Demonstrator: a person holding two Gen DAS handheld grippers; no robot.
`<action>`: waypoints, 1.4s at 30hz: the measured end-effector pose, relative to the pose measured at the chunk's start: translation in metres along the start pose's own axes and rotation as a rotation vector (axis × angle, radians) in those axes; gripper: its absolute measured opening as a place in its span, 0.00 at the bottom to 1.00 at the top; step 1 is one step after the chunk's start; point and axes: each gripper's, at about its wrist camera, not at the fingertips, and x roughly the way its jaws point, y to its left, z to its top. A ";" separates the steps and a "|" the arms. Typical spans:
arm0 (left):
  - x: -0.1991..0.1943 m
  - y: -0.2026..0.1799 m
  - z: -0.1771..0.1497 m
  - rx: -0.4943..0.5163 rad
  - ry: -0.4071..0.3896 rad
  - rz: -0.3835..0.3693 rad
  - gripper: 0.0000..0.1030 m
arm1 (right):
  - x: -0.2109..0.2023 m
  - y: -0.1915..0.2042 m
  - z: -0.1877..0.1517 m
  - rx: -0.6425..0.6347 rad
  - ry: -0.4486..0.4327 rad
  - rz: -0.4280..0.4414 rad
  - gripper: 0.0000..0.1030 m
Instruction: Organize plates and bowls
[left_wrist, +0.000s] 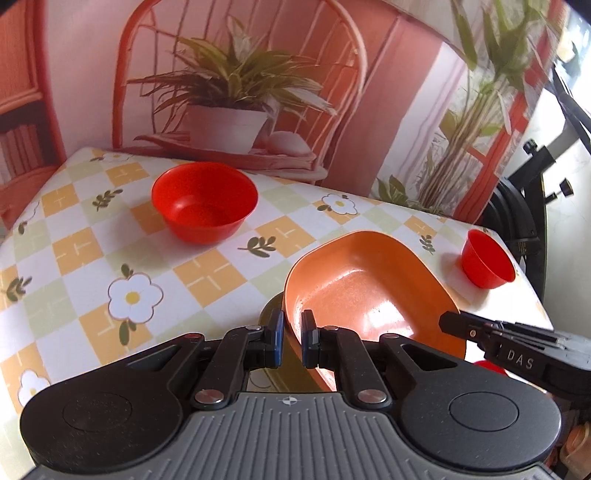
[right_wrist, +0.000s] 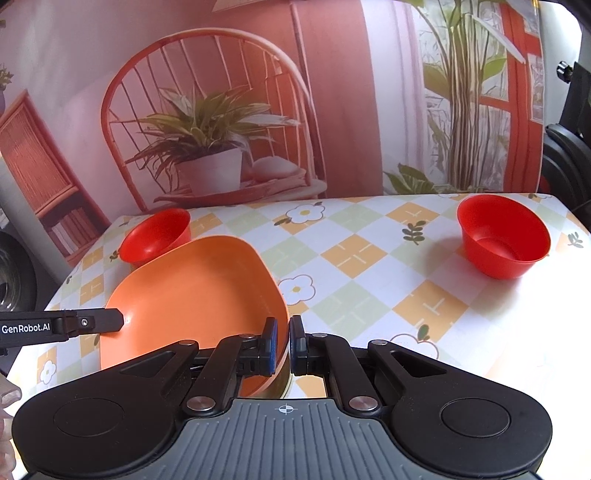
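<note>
Both claws are clamping the orange plate (left_wrist: 365, 291) by opposite rims: left claw (left_wrist: 292, 339) on its near-left edge, right claw (right_wrist: 282, 345) on its near-right edge. Plate is sitting tilted over the surface (left_wrist: 92, 258), red bowls (left_wrist: 204, 201) (right_wrist: 503, 236) well apart either side.

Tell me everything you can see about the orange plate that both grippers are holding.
The orange plate is a deep, rounded-square dish with a raised rim, smooth and slightly glossy, plastic by the look of it, and empty. It is tilted, raised off the checked floral tablecloth. The left gripper pinches one rim edge and the right gripper pinches the opposite edge, a pad on each side of the rim. A dark olive dish shows just beneath it; contact between them cannot be told.
</note>
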 end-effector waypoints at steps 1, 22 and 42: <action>0.000 0.002 -0.001 -0.016 -0.002 -0.001 0.10 | 0.001 0.002 -0.001 -0.004 0.004 -0.005 0.06; 0.012 0.003 -0.025 0.033 0.003 0.063 0.10 | 0.016 0.011 -0.011 -0.032 0.029 -0.045 0.06; 0.025 -0.004 -0.027 0.117 -0.017 0.118 0.10 | 0.021 0.012 -0.018 -0.033 0.042 -0.058 0.06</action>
